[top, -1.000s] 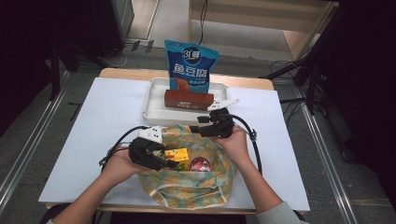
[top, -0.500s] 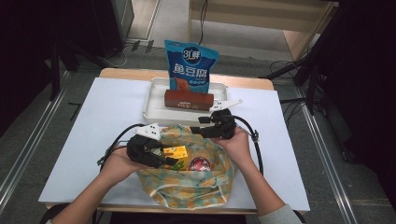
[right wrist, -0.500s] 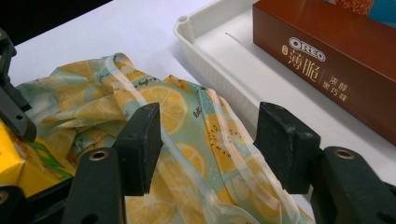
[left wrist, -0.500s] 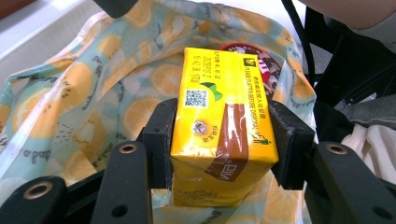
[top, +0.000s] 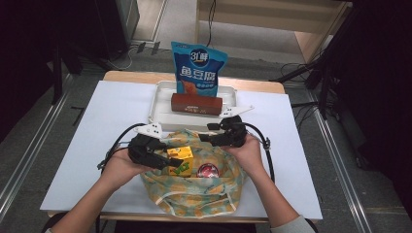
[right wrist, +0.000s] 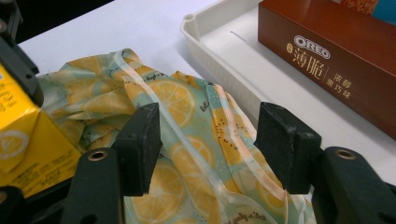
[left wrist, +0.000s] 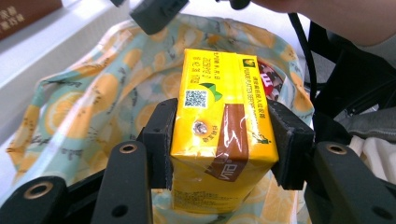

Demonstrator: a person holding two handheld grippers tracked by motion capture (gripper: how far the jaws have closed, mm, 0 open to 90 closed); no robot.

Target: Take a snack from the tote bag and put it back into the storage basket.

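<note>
Left tool [top: 163, 160]: jaws closed on the yellow drink carton [left wrist: 219, 126], pads pressing its two broad sides, held over the open mouth of the lemon-print bag [top: 194, 199]. The carton looks light and fairly stiff, but its walls would likely dent; the flat sides are the sound hold. Right tool [right wrist: 210, 144]: jaws apart, straddling the bag's rim without pinching it. The cloth is soft and limp. White tray [top: 160, 104] lies beyond on the surface [top: 97, 121].

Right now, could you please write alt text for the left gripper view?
The left gripper clamps a yellow drink carton between its black pads, above an open lemon-print cloth bag. A white tray lies beyond.
</note>
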